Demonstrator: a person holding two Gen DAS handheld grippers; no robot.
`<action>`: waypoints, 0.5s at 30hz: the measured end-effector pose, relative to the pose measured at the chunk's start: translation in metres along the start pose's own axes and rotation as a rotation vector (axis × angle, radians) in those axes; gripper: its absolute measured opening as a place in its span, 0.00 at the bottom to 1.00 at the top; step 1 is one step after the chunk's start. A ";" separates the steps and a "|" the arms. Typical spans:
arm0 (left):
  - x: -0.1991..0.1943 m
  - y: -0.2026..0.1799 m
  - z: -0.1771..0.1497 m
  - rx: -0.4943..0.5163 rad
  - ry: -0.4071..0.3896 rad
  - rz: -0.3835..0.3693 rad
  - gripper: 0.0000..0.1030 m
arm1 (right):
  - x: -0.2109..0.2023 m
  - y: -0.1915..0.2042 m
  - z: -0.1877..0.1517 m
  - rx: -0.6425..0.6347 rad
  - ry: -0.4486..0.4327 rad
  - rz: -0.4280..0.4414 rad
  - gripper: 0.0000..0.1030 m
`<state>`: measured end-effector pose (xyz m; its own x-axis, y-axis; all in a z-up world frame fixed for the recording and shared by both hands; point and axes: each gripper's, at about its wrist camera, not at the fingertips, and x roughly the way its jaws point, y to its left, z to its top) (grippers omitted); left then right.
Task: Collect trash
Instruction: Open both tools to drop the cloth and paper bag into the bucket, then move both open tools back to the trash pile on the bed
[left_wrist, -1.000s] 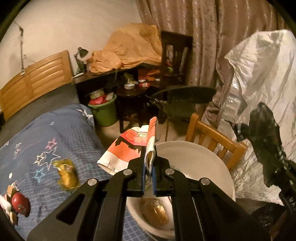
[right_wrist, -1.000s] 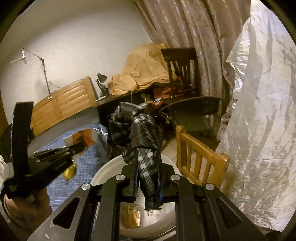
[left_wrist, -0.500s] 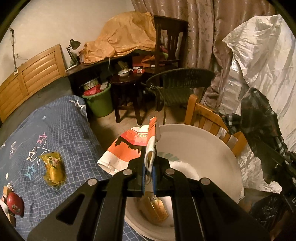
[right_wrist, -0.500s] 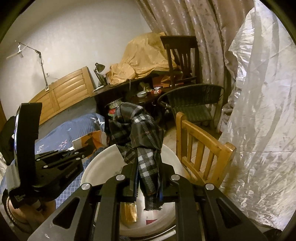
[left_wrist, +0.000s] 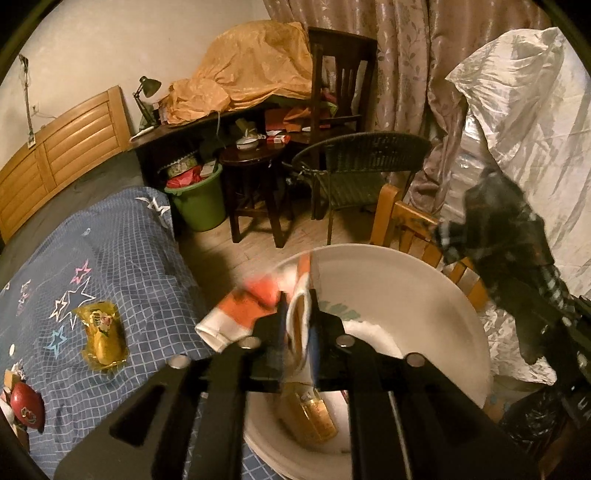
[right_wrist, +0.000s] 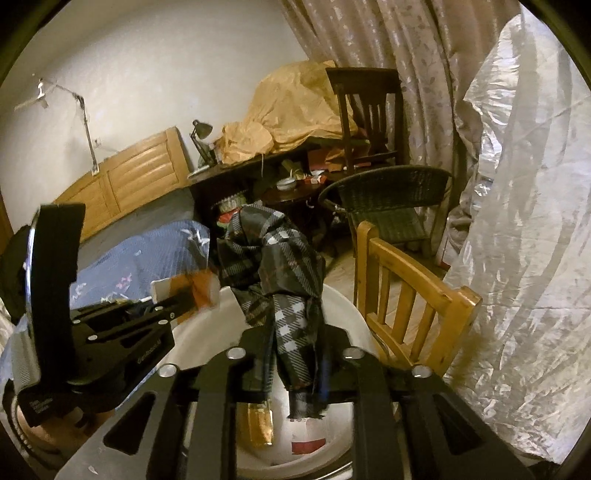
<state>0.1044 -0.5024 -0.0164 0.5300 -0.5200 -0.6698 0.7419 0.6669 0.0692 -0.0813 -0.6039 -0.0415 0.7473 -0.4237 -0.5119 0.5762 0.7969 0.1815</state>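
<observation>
Left wrist view: the left gripper (left_wrist: 297, 328) hangs over the near rim of the basin (left_wrist: 424, 295), its fingers parted a little around an orange-and-white wrapper (left_wrist: 243, 314) that is blurred; whether they grip it or have let go cannot be told. Inside the basin lies a gold packet (left_wrist: 314, 413), so some trash is already in. Left of the basin, on the bedspread (left_wrist: 110, 251), a yellow wrapper (left_wrist: 103, 334) and a red item (left_wrist: 26, 408) lie uncollected, the red one farther off. Right of the basin the right gripper shows as a dark shape holding the plaid bag (left_wrist: 502, 236). I judge the task about midway: two pieces are at the basin, at least two remain on the bed.

Right wrist view: the right gripper (right_wrist: 295, 363) is clenched on the plaid bag (right_wrist: 280, 273), which stands up over the basin (right_wrist: 207, 343) and trails a loose end down into it. The gold packet (right_wrist: 258, 424) and a red scrap (right_wrist: 308, 446) lie on the basin floor. The left gripper (right_wrist: 181, 299) comes in from the left of the basin with the wrapper (right_wrist: 192, 286) at its tip. A wooden chair (right_wrist: 410, 291) stands close against the basin's right edge, with plastic sheeting (right_wrist: 524, 258) beyond, so room there is tight; the bed side looks open for the next reach.
</observation>
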 end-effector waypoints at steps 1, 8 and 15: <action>0.001 0.000 0.000 -0.001 0.003 -0.001 0.35 | 0.001 0.000 -0.001 0.003 0.000 -0.014 0.33; -0.002 0.001 -0.002 -0.006 -0.017 0.023 0.48 | 0.002 -0.004 -0.005 0.029 -0.005 -0.018 0.33; -0.007 0.002 -0.005 0.004 -0.027 0.038 0.48 | -0.001 -0.002 -0.008 0.030 -0.010 -0.012 0.33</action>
<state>0.1005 -0.4952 -0.0154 0.5691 -0.5084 -0.6462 0.7223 0.6846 0.0975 -0.0857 -0.6013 -0.0475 0.7437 -0.4373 -0.5057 0.5945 0.7785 0.2011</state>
